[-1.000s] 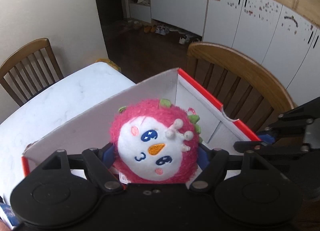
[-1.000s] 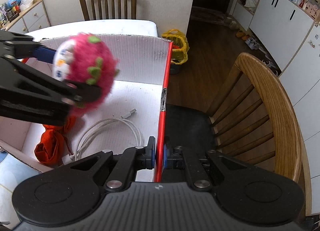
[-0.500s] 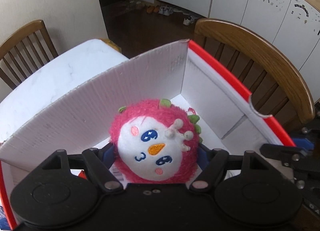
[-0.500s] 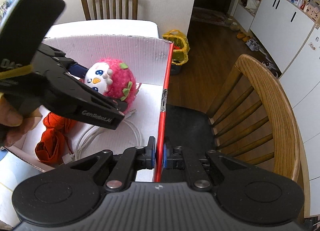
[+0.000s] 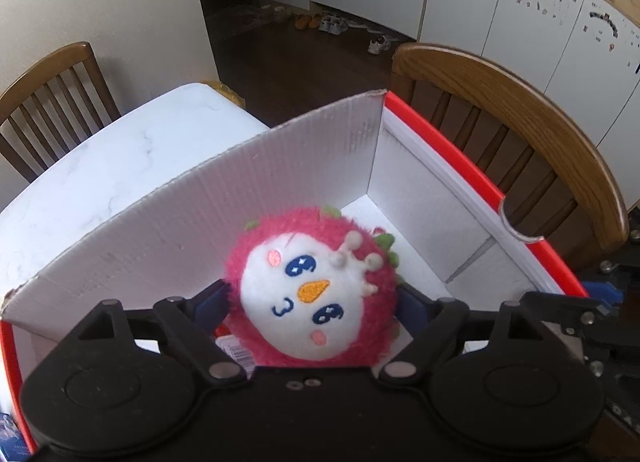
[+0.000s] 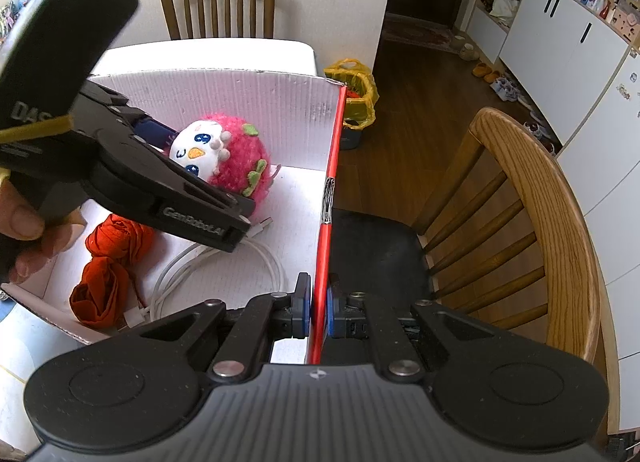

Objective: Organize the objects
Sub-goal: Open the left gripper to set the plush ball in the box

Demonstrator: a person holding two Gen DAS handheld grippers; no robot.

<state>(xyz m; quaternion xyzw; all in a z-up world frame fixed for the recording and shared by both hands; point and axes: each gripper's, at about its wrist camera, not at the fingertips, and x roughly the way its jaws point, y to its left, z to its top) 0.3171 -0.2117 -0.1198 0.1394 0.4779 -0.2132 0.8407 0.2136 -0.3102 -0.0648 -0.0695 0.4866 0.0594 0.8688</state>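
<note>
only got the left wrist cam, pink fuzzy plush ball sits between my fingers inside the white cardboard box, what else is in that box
Observer: A crumpled red cloth lies on the floor of the white cardboard box.
Operator: anything near the plush
Observer: A coiled white cable lies on the floor beside the pink fuzzy plush ball; its plug end points towards the plush.
Operator: whats the right gripper doing
Observer: The right gripper is shut on the box's red-edged side wall.
</note>
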